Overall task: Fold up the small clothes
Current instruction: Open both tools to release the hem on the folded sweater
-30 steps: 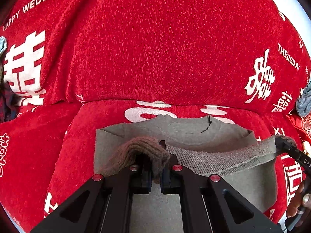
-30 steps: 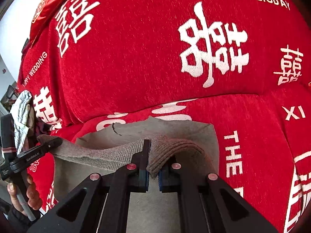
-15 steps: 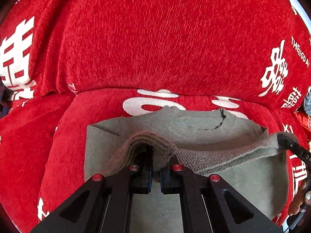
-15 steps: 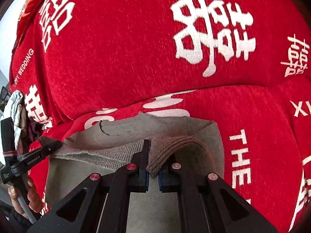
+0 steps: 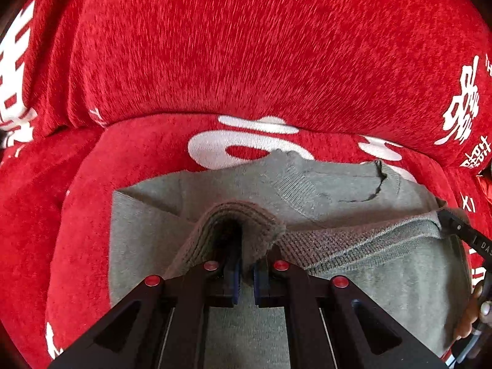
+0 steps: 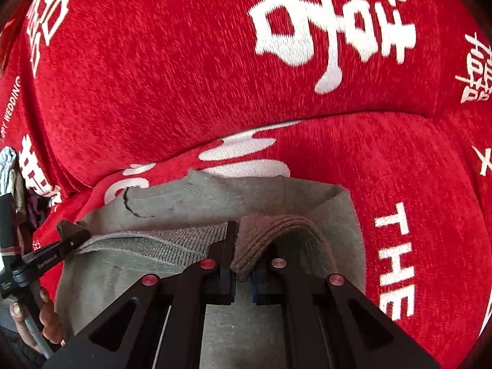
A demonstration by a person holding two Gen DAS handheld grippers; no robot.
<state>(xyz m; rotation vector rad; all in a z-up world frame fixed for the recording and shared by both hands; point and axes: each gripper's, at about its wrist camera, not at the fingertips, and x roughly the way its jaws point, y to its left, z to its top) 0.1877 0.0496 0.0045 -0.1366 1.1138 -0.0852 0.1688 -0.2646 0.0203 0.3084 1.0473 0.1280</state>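
Surrounding grey sweater [image 5: 384, 283], red sofa cover [image 5: 246, 46], clothes pile [image 6: 12, 169]

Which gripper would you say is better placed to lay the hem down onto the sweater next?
Neither alone: the left gripper and right gripper each pinch a hem corner, level over the sweater, so probably both lower together.
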